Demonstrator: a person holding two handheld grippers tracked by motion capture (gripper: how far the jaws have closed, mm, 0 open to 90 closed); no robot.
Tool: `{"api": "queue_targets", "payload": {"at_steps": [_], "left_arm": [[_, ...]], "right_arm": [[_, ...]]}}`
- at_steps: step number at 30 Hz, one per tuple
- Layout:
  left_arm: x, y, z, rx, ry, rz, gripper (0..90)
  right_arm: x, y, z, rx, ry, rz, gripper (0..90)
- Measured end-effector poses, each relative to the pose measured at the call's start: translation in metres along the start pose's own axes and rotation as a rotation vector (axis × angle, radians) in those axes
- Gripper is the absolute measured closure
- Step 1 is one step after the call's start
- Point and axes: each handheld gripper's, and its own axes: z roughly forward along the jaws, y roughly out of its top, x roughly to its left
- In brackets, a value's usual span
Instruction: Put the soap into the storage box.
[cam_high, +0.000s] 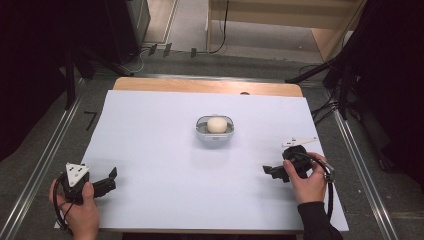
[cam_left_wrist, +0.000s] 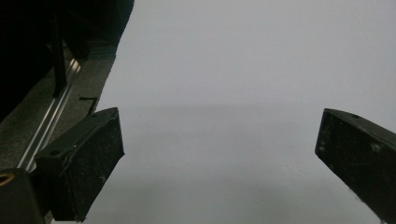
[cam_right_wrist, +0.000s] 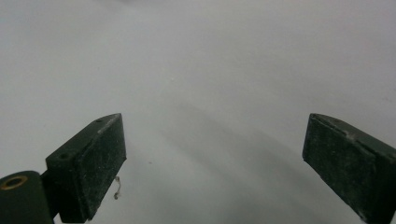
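High view: small grey container (cam_high: 214, 131) holding a pale round object (cam_high: 216, 124) sits mid-counter (cam_high: 150, 150), well apart from both grippers.
Left gripper (cam_high: 111, 179): jaws spread wide, holding nothing (near front-left edge).
Right gripper (cam_high: 269, 171): jaws released, nothing between them.
Step judged: start position, approach not begun.
Next move: reach forward toward the container, jaws kept apart.

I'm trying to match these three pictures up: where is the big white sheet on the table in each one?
High view: the white sheet covers most of the table, under the small dish.
Left gripper view: the sheet spreads out behind the open jaws, with its edge at the left.
Right gripper view: the sheet lies behind the open jaws.
Shared landmark: the black L-shaped mark beside the sheet's left edge, in the high and left gripper views.
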Motion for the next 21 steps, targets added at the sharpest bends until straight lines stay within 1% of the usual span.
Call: {"api": "queue_targets", "payload": {"at_steps": [2, 4, 7, 10, 12, 14, 16, 18, 19, 21], "left_arm": [[0.000, 0.000, 0.000, -0.002, 0.001, 0.003, 1.6], [-0.001, 0.000, 0.000, 0.000, 0.003, 0.006, 1.6], [-0.001, 0.000, 0.001, 0.001, 0.004, 0.012, 1.6], [-0.001, 0.000, 0.001, 0.005, 0.006, 0.012, 1.6], [0.000, 0.000, 0.001, 0.005, -0.001, 0.001, 1.6], [0.002, 0.000, 0.001, 0.002, -0.008, -0.021, 1.6], [0.003, 0.000, 0.001, 0.000, -0.011, -0.029, 1.6], [0.002, 0.000, 0.001, 0.002, -0.009, -0.022, 1.6], [0.002, 0.000, 0.001, 0.005, -0.006, -0.017, 1.6], [0.001, 0.000, 0.001, 0.009, -0.002, -0.010, 1.6]], "right_arm": [[-0.002, -0.005, -0.003, -0.012, 0.000, -0.001, 6.8], [-0.004, -0.010, -0.006, -0.028, 0.004, 0.008, 6.7], [-0.007, -0.019, -0.011, -0.053, -0.007, -0.001, 6.6], [-0.010, -0.028, -0.013, -0.060, 0.001, 0.002, 3.6], [-0.012, -0.033, -0.015, -0.070, 0.001, 0.005, 3.2], [-0.015, -0.039, -0.017, -0.082, -0.009, 0.004, 3.1], [-0.018, -0.045, -0.018, -0.086, -0.012, 0.012, 3.1], [-0.020, -0.051, -0.018, -0.090, -0.027, 0.022, 3.1], [-0.021, -0.054, -0.018, -0.092, -0.026, 0.024, 3.1], [-0.023, -0.060, -0.018, -0.084, -0.036, 0.024, 3.1]]}}
